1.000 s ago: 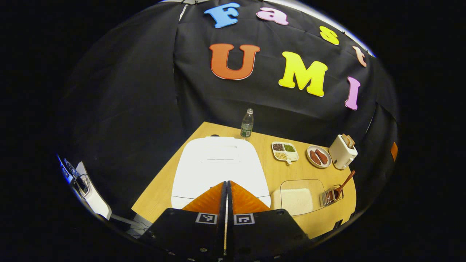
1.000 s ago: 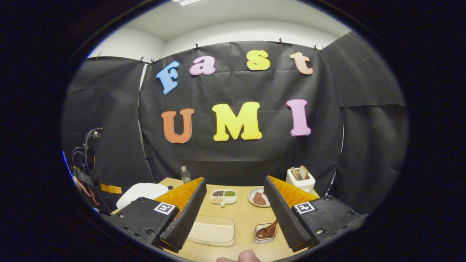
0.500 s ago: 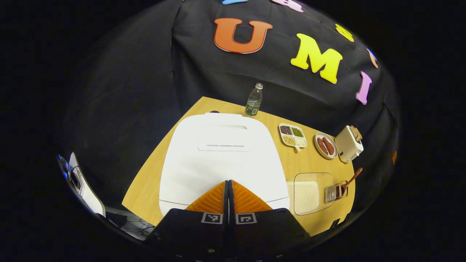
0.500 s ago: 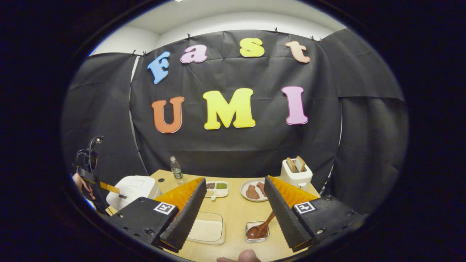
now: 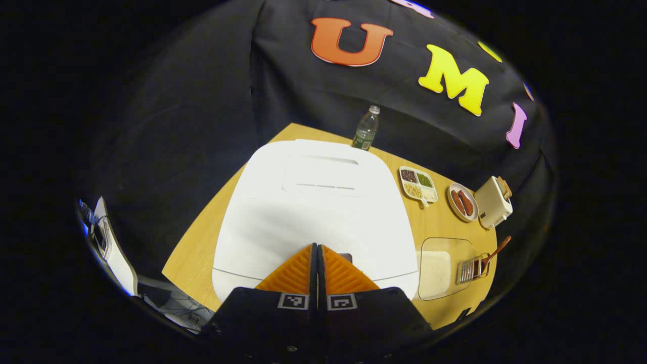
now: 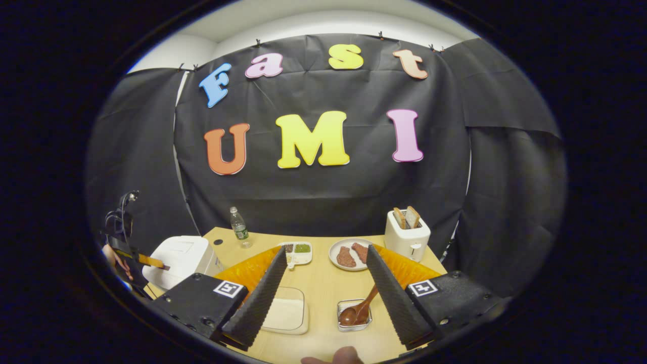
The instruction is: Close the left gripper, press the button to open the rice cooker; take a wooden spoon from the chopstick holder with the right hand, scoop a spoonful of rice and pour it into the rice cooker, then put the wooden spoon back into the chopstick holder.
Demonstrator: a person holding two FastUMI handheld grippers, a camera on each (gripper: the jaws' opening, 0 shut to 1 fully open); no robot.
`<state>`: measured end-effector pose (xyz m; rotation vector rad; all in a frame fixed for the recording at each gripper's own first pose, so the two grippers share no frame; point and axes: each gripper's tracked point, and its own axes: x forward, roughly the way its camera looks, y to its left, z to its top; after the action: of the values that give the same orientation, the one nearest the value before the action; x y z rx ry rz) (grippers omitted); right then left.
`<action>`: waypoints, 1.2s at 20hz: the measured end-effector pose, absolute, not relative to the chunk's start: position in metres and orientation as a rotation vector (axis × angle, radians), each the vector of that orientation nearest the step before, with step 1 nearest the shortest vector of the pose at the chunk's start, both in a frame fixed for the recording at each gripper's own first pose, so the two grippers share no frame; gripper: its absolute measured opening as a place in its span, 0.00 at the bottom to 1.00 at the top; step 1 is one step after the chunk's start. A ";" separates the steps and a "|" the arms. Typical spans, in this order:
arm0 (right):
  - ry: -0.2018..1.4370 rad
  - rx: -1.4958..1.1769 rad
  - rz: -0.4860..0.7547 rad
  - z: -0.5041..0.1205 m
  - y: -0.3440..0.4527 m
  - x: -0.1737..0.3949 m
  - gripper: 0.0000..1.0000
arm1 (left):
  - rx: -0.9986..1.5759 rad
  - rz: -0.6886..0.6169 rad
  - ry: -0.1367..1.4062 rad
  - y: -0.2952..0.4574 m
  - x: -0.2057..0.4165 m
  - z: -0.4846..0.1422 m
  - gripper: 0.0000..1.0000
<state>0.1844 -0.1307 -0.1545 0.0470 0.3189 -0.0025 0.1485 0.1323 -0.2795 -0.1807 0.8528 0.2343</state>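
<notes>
My left claw (image 5: 317,247) is pressed together, its tip over the front edge of the white rice cooker (image 5: 313,202), lid down. My right claw (image 6: 323,275) is spread above the bench (image 6: 323,298); between its fingers, the wooden spoon (image 6: 358,309) leans in the chopstick holder (image 6: 354,318).

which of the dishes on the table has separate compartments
The divided tray, between the water bottle and the round plate. It holds dark, green and pale fillings in separate sections; the plate holds two brown pieces, undivided.

rice cooker (image 5: 313,212) button hidden behind left claw (image 5: 317,246)
</notes>
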 end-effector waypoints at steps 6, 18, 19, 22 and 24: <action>0.301 0.029 -0.021 -0.143 -0.138 0.170 1.00 | -0.137 0.217 0.639 0.132 0.169 -0.227 0.00; 0.327 0.058 -0.057 -0.145 -0.157 0.157 1.00 | -0.071 0.164 0.206 0.119 0.194 -0.079 0.41; 0.331 0.059 -0.062 -0.148 -0.159 0.156 1.00 | -0.072 0.164 0.195 0.116 0.187 -0.075 0.53; 0.363 0.043 -0.070 -0.162 -0.165 0.152 1.00 | -0.061 0.180 0.174 0.112 0.167 -0.066 0.81; 0.379 0.055 -0.069 -0.170 -0.167 0.151 1.00 | -0.066 0.188 0.164 0.105 0.154 -0.065 0.97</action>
<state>0.1509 -0.1672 -0.1701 0.0546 0.3791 -0.0688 0.1545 0.1046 -0.0649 -0.0664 0.1640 0.1878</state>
